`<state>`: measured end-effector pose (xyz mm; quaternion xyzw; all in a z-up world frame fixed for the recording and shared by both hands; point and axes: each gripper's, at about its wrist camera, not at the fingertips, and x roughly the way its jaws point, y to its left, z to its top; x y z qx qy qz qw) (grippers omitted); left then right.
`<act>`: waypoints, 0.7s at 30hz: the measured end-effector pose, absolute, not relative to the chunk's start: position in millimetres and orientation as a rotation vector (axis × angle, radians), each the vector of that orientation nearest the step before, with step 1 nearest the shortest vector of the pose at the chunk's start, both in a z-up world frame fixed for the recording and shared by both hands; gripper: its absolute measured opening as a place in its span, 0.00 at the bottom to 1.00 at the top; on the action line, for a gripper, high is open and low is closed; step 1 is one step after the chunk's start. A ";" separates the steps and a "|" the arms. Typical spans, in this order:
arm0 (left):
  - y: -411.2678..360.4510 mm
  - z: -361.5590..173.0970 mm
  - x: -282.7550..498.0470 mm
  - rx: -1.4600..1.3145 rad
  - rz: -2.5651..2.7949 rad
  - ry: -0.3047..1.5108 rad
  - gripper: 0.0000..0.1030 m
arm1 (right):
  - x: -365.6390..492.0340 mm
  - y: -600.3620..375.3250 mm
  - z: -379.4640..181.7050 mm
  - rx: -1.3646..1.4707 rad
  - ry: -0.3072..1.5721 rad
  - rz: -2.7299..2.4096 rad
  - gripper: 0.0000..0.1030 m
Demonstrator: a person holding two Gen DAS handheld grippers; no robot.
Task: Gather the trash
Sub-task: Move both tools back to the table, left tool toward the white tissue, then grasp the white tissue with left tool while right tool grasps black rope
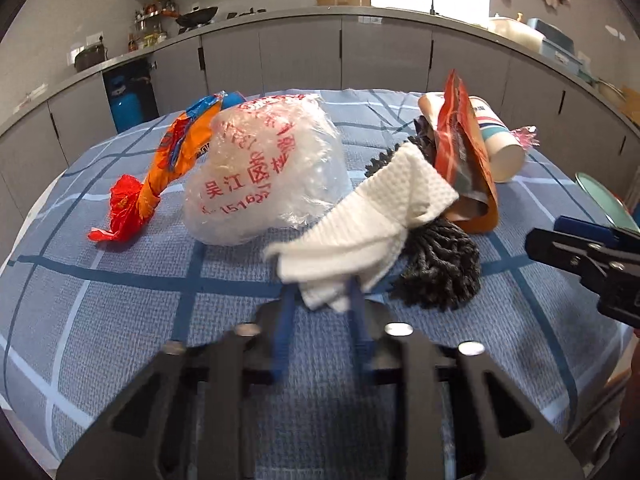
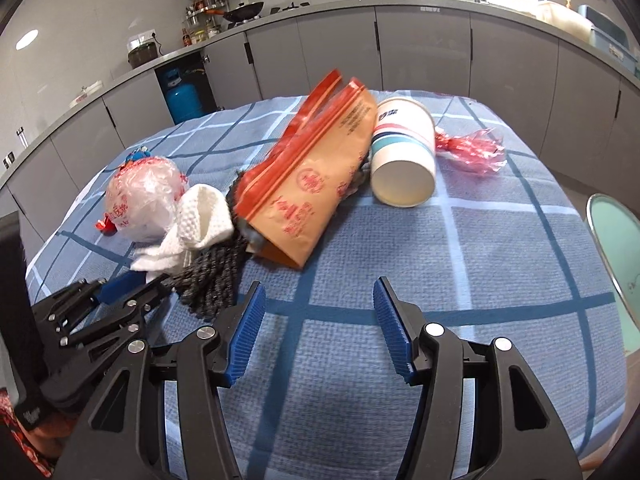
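Nearest me, my left tool (image 1: 320, 300) pinches the white paper towel (image 1: 372, 216) draped over a dark knitted cloth (image 1: 444, 272); my right tool (image 2: 320, 320) hangs spread above the checked tabletop (image 2: 480, 280), facing a tan snack bag (image 2: 316, 184) and tipped paper cup (image 2: 404, 152)

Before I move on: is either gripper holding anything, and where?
Left gripper pinches the paper towel by its near corner. Right gripper is open, holding nothing.

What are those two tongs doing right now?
Left tongs: closed on the white paper towel.
Right tongs: open, holding nothing, above the checked tablecloth.
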<state>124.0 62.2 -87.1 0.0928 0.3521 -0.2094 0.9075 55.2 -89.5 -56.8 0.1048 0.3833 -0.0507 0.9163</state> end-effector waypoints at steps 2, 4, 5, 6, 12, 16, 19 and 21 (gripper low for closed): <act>67.8 -87.9 119.1 0.185 -0.396 0.720 0.09 | 57.4 -84.1 -58.9 0.212 0.795 -0.094 0.55; 79.2 -88.5 116.0 0.147 -0.355 0.729 0.04 | 58.8 -76.8 -60.2 0.206 0.799 -0.082 0.55; 87.2 -88.4 115.4 0.126 -0.320 0.727 0.04 | 59.8 -72.4 -60.8 0.203 0.799 -0.072 0.55; 94.4 -88.1 115.6 0.107 -0.288 0.726 0.04 | 61.0 -67.9 -61.4 0.201 0.799 -0.062 0.55; 115.5 -84.6 119.2 0.052 -0.234 0.727 0.46 | 73.1 -44.2 -64.4 0.200 0.798 -0.013 0.59; 117.7 -80.4 117.1 0.068 -0.229 0.695 0.57 | 87.4 -34.0 -66.2 0.210 0.806 0.014 0.57; 117.6 -81.5 116.9 0.073 -0.236 0.698 0.57 | 96.5 -29.9 -70.4 0.211 0.827 0.050 0.20; 115.8 -81.2 118.9 0.069 -0.247 0.706 0.57 | 98.4 -31.7 -73.0 0.221 0.837 0.084 0.11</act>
